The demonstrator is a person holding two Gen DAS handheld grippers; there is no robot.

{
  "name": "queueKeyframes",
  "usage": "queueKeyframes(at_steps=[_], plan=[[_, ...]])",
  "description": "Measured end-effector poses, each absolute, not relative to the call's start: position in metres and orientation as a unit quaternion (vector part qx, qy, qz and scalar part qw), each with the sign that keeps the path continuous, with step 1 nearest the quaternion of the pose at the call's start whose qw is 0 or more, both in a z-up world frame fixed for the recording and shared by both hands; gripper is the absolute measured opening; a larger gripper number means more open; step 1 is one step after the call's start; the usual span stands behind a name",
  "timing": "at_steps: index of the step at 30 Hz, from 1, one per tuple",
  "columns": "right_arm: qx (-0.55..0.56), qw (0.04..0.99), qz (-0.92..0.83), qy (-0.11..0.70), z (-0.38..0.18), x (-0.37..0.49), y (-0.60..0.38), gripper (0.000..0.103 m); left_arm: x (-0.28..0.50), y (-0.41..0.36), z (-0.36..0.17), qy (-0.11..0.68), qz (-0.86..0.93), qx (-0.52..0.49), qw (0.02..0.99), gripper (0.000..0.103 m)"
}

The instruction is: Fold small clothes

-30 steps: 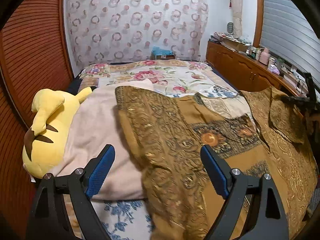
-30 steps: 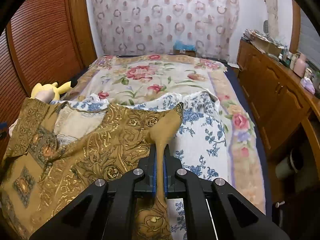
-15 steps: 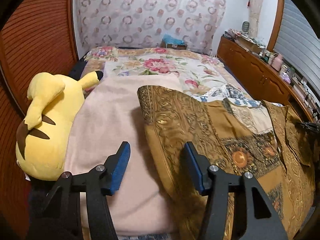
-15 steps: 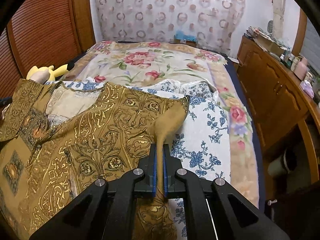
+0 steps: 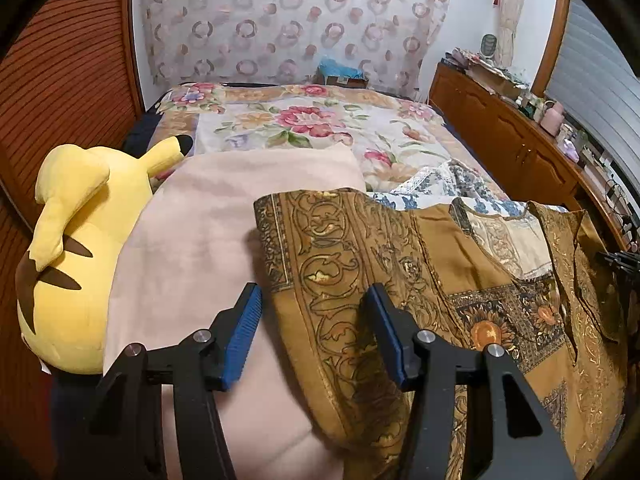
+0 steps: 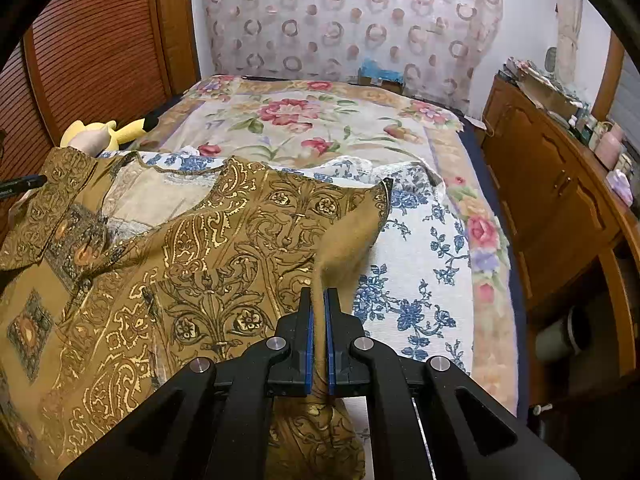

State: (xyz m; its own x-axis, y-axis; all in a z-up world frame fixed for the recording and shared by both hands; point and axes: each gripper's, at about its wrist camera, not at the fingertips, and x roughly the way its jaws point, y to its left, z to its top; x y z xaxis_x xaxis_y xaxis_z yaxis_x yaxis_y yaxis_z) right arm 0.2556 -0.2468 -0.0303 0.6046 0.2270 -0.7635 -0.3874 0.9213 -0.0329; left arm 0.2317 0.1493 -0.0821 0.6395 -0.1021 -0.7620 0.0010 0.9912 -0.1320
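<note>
Since a second ago the left gripper (image 5: 314, 334) has narrowed its wide gap and slid toward the near edge of the brown garment (image 5: 360, 264), so that edge now lies between its blue ribbed pads (image 5: 244, 336), which stand apart and grip nothing. Ahead of it and to its left spreads a smooth pale pink cloth (image 5: 208, 232), flat and matte, with a plump yellow plush toy (image 5: 76, 256) at its far left side.

The right gripper (image 6: 318, 336) stays clamped on a pinched ridge of the same garment (image 6: 224, 264), the plain mustard underside rising in a narrow fold between the closed blue pads. To its left the fabric fans out, thin and slightly wrinkled, printed with gold scrollwork, paisley shapes and dark medallions. To its right and beneath lies a white sheet with blue flower sprigs (image 6: 416, 280) and a lace edge. Beyond both, a floral quilt (image 6: 304, 128) covers the bed up to a circle-patterned curtain (image 6: 352, 20).
</note>
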Motion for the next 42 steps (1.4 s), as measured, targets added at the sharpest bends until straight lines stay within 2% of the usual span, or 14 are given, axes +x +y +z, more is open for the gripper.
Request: queueKeyframes(at_steps=[4, 6, 9, 11, 14, 24, 33, 38, 42], plan=[[-0.101, 0.889, 0.174, 0.411, -0.031, 0.256, -0.246, 0.005, 0.233, 0.15, -0.082, 0.424, -0.029, -0.061, 0.903, 0.056], [-0.103, 0.889, 0.175, 0.41, -0.031, 0.255, -0.246, 0.005, 0.233, 0.149, -0.082, 0.423, -0.031, -0.062, 0.904, 0.053], [-0.105, 0.89, 0.171, 0.41, -0.031, 0.255, -0.246, 0.005, 0.23, 0.144, -0.078, 0.41, -0.038, -0.056, 0.91, 0.036], [-0.105, 0.89, 0.17, 0.411, -0.03, 0.255, -0.246, 0.005, 0.229, 0.139, -0.075, 0.406, -0.042, -0.051, 0.911, 0.016], [-0.104, 0.89, 0.171, 0.41, -0.03, 0.255, -0.247, 0.005, 0.227, 0.131, -0.069, 0.402, -0.048, -0.043, 0.913, 0.005], [-0.092, 0.899, 0.195, 0.382, -0.017, 0.238, -0.252, 0.002, 0.182, 0.104, -0.033, 0.343, -0.084, -0.028, 0.935, 0.003], [-0.043, 0.926, 0.219, 0.304, 0.027, 0.143, -0.281, 0.002, 0.095, 0.081, -0.009, 0.282, -0.114, -0.024, 0.952, 0.003], [-0.015, 0.931, 0.232, 0.281, 0.032, 0.093, -0.307, 0.002, 0.053, 0.082, -0.012, 0.267, -0.116, -0.042, 0.956, 0.003], [-0.015, 0.928, 0.228, 0.293, 0.016, 0.062, -0.324, 0.001, 0.028, 0.088, -0.023, 0.266, -0.116, -0.061, 0.955, 0.003]])
